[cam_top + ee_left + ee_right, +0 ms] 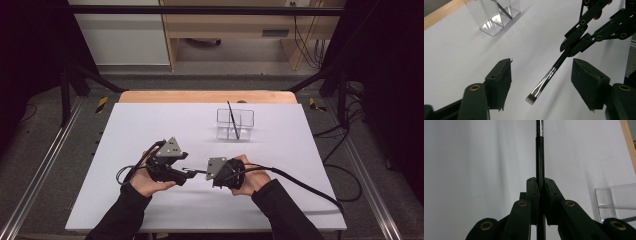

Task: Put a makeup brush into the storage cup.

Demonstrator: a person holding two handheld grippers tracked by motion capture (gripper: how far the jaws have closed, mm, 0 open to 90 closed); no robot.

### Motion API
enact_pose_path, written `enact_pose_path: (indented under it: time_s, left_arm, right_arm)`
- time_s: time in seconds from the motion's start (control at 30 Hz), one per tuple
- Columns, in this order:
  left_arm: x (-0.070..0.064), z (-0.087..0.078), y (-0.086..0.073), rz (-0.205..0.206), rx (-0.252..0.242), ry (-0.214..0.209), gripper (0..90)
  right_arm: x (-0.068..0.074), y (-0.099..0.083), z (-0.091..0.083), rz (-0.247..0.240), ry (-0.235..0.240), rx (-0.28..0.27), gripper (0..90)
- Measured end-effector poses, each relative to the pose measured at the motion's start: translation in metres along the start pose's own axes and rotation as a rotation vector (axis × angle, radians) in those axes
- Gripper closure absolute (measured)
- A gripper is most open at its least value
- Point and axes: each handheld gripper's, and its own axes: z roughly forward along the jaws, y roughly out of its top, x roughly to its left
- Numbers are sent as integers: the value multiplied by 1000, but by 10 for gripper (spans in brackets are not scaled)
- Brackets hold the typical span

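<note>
A thin black makeup brush (549,76) with a silver ferrule and a pale flat tip hangs above the white table. My right gripper (540,187) is shut on its handle (539,150). In the left gripper view that gripper (574,45) comes in from the upper right. My left gripper (544,85) is open, and the bristle end lies between its jaws without touching either pad. In the high view the left gripper (187,172) and the right gripper (206,172) face each other near the table's front middle, with the brush (196,172) bridging them.
A clear divided plastic holder (235,124) stands behind the grippers at centre right, with another black brush (231,119) leaning in it. The holder (496,17) also shows in the left gripper view, and its corner (614,200) in the right gripper view. A white sheet (150,130) covers the table.
</note>
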Motion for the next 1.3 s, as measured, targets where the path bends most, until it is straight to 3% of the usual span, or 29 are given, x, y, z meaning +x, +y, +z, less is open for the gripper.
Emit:
enact_pose_path:
  time_s: [0.33, 0.87, 1.1, 1.3]
  left_arm:
    - [5, -5, -5, -45, -38, 31, 213]
    - [8, -2, -17, -124, -105, 74, 190]
    - [8, 3, -23, -158, -146, 74, 183]
    - [8, 6, -26, -174, -183, 84, 175]
  right_arm:
    - [-6, -18, -4, 110, -20, -27, 842]
    - [-6, -43, -6, 307, -86, -158, 842]
    - [-5, -52, -6, 395, -118, -212, 842]
    - [-2, -55, -4, 439, -130, -249, 842]
